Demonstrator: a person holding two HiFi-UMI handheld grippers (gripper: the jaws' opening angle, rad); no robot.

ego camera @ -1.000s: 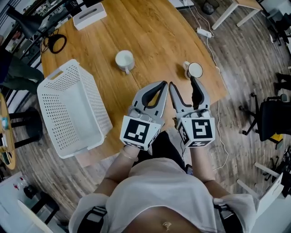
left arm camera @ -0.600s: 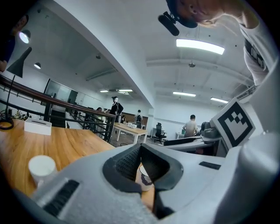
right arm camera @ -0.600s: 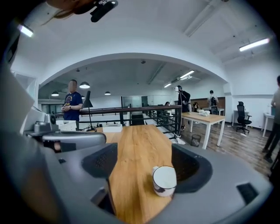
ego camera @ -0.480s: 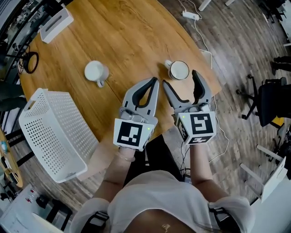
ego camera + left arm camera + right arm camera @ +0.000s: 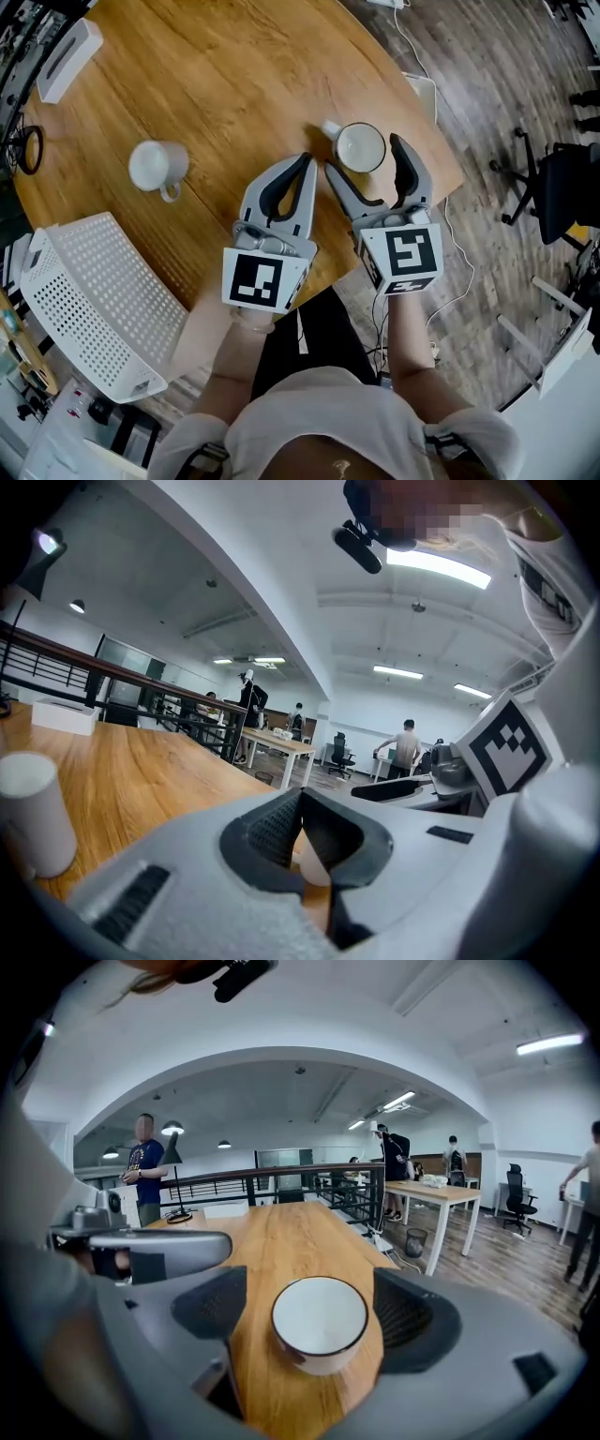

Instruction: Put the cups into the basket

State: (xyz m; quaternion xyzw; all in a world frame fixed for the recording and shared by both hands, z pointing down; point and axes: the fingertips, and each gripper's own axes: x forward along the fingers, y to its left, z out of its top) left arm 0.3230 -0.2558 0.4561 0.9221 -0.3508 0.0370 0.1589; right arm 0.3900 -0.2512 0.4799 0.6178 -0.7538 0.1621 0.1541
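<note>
A white cup with a dark rim [image 5: 360, 147] stands on the wooden table [image 5: 234, 75] near its right edge, handle to the left. My right gripper [image 5: 364, 159] is open and straddles this cup; its jaws have just been opening. In the right gripper view the cup [image 5: 320, 1324] sits between the pads with a gap on each side. My left gripper [image 5: 307, 164] hovers just left of it, shut and empty, tips together [image 5: 300, 803]. A second white cup [image 5: 157, 165] stands farther left [image 5: 33, 810]. The white perforated basket [image 5: 94, 309] sits at the table's lower left.
A white box [image 5: 66, 54] and a black cable loop [image 5: 28, 150] lie at the table's far left. The table edge runs close behind the right cup, with wood floor, a cord and an office chair [image 5: 562, 187] beyond. People stand in the room's background [image 5: 145, 1171].
Both grippers have moved forward and down toward the table. The right jaws have spread wider and now flank the dark-rimmed cup. The left jaws have stayed shut.
</note>
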